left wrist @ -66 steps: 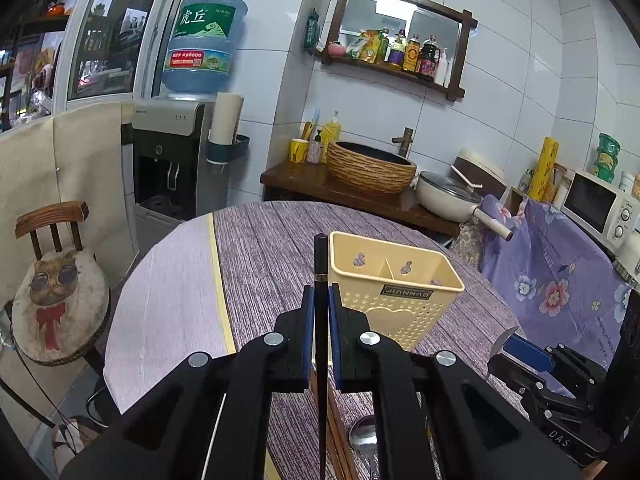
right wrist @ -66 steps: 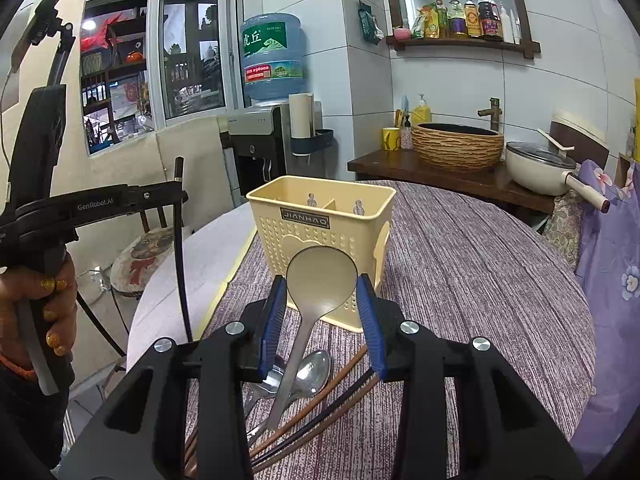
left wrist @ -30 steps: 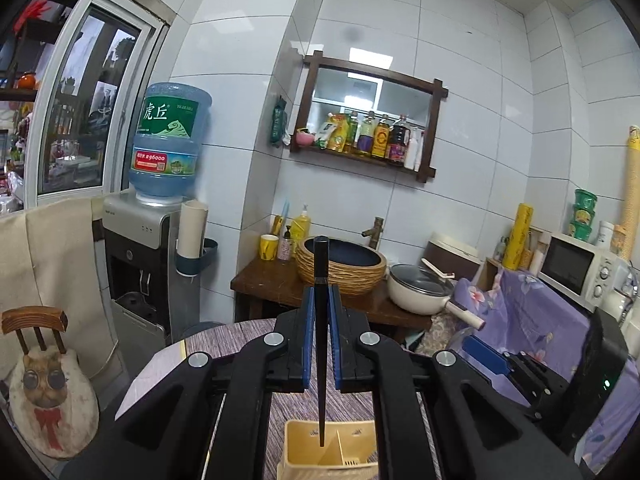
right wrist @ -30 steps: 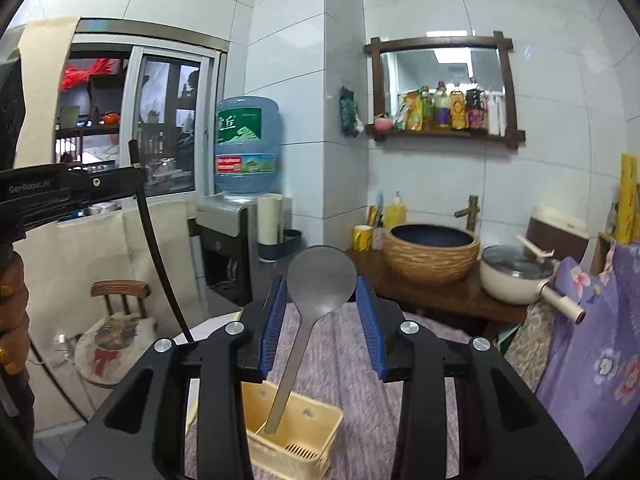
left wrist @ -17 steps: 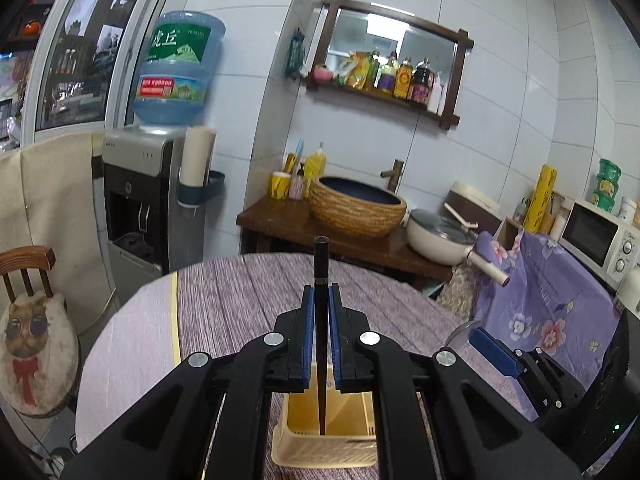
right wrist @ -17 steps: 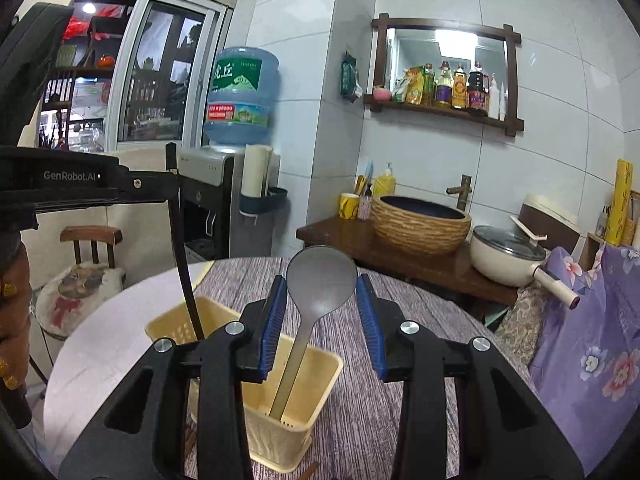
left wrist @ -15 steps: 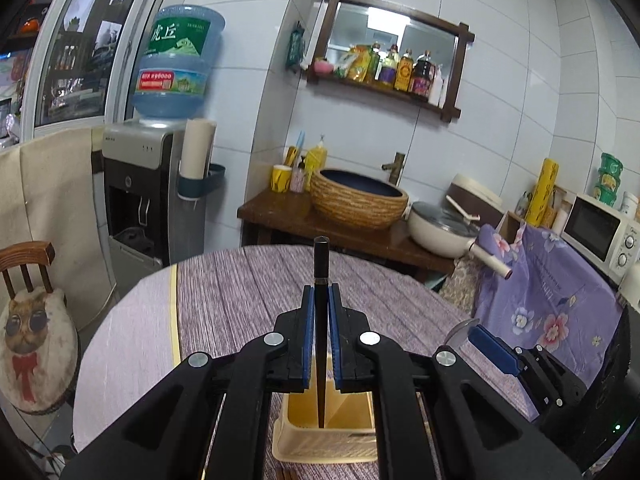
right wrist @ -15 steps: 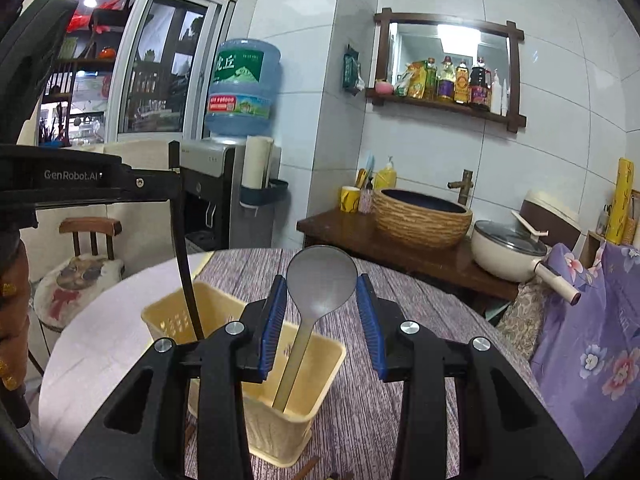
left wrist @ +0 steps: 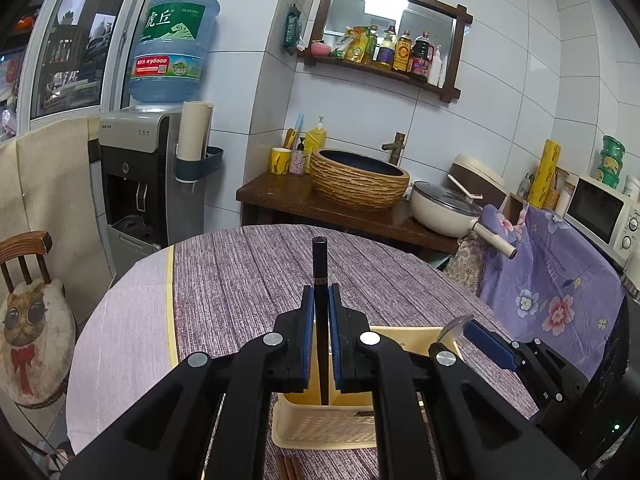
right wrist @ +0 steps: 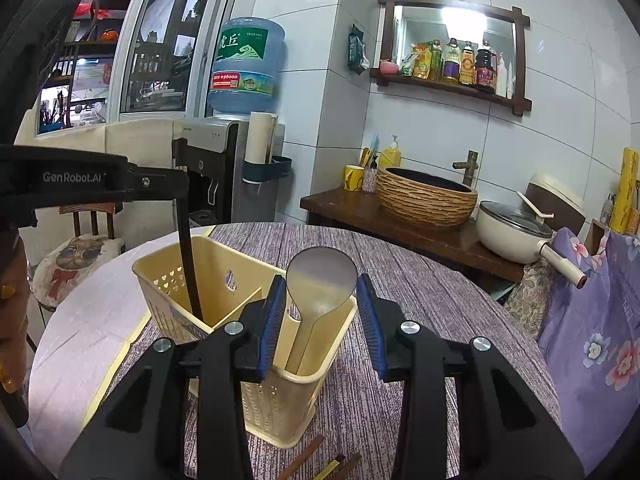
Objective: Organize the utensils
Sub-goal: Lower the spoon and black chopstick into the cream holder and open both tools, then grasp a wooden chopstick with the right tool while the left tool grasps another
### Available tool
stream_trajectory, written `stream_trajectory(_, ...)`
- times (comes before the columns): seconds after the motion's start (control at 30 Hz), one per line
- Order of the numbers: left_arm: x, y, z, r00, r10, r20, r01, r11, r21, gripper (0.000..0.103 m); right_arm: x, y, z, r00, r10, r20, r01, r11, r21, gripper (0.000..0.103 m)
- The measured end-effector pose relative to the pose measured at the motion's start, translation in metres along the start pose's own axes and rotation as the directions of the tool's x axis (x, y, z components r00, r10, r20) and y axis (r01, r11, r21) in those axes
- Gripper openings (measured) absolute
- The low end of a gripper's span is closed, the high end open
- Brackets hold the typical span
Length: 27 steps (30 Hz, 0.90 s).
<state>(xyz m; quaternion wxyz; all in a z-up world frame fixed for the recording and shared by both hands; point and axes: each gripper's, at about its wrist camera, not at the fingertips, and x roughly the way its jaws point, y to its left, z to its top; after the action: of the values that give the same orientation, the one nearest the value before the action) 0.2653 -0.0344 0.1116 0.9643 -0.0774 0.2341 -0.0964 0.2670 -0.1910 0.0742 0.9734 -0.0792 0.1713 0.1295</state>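
Round table (right wrist: 420,280) filling the lower middle of the frame, purple woven cloth (left wrist: 240,272) over most of it, bare pale strip at left, yellow slotted caddy (right wrist: 280,392) standing on the cloth, loose chopsticks (right wrist: 304,458) lying at bottom edge

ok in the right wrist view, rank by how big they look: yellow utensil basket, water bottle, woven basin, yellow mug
1. yellow utensil basket, though it is nearest the camera
2. woven basin and water bottle: too alike to rank
3. yellow mug
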Motion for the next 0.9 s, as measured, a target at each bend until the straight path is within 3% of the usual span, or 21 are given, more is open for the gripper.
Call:
stream_trajectory(0.07,-0.001,-0.001,-0.001,1.0,-0.001,0.002,0.001,1.0,0.009,0.012,-0.003,0.0,-0.002,1.0,-0.005,0.009,0.005,1.0,0.002,0.043)
stream_trajectory(0.2,-0.014,0.0,-0.01,1.0,-0.002,0.022,0.002,1.0,0.01,0.054,-0.016,-0.003,-0.003,0.999,-0.01,0.048,0.009,1.0,0.014,0.054)
stream_trajectory(0.4,-0.04,0.008,-0.032,1.0,0.007,0.027,-0.007,1.0,-0.01,0.073,-0.044,-0.007,-0.007,0.998,-0.024,0.06,0.021,0.999,0.048,0.06)
stream_trajectory(0.63,-0.04,0.025,-0.08,0.992,0.08,-0.095,-0.082,0.997,-0.013,0.074,-0.048,-0.014,-0.043,0.99,-0.033,-0.135,0.046,0.995,0.09,0.063)
stream_trajectory(0.77,-0.031,0.031,-0.11,0.975,0.109,-0.194,-0.111,0.994,0.003,0.071,-0.037,-0.012,-0.082,0.957,-0.046,-0.285,0.078,0.992,0.102,0.063)
stream_trajectory(0.9,-0.02,0.033,-0.139,0.951,0.116,-0.286,-0.114,0.993,0.024,0.058,-0.026,-0.011,-0.113,0.919,-0.046,-0.392,0.103,0.986,0.127,0.06)
